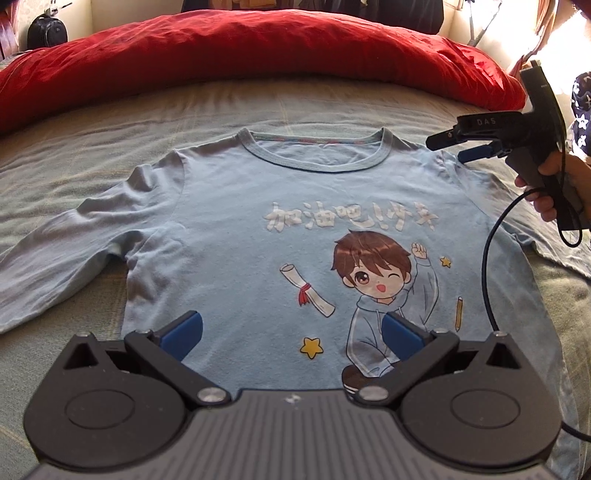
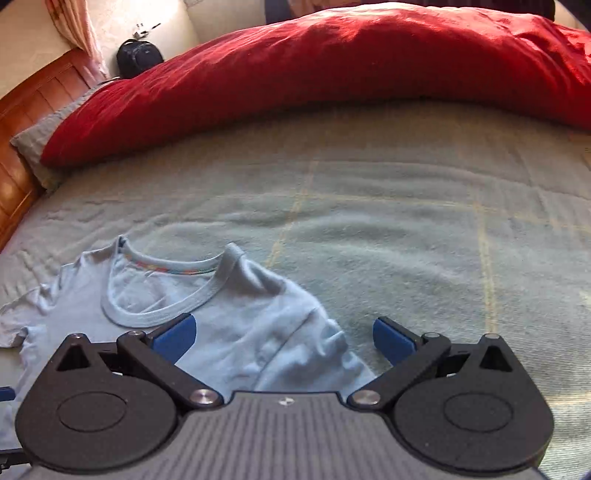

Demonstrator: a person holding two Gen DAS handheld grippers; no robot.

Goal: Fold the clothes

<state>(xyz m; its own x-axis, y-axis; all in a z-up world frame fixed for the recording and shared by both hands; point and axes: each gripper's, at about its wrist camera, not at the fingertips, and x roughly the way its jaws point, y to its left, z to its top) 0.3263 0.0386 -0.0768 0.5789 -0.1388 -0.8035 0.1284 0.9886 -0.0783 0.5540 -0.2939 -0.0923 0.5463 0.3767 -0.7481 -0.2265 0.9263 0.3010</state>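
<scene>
A light blue long-sleeved shirt [image 1: 240, 221] lies flat and face up on the bed, with a cartoon boy print [image 1: 380, 280] on its chest and both sleeves spread out. My left gripper [image 1: 291, 336] is open over the shirt's lower hem, holding nothing. A hand [image 1: 546, 184] holds my right gripper [image 1: 447, 149] just above the shirt's right shoulder. In the right wrist view the right gripper [image 2: 284, 338] is open, with the shirt's shoulder [image 2: 258, 332] between its blue pads and the collar [image 2: 162, 314] just to the left.
A grey-green blanket [image 1: 74, 155] covers the bed. A red duvet [image 1: 258, 48] is bunched along the far side. A black bag [image 1: 46, 31] sits beyond it, and a wooden headboard [image 2: 22, 129] runs at the left. A black cable [image 1: 487, 266] hangs over the shirt's right side.
</scene>
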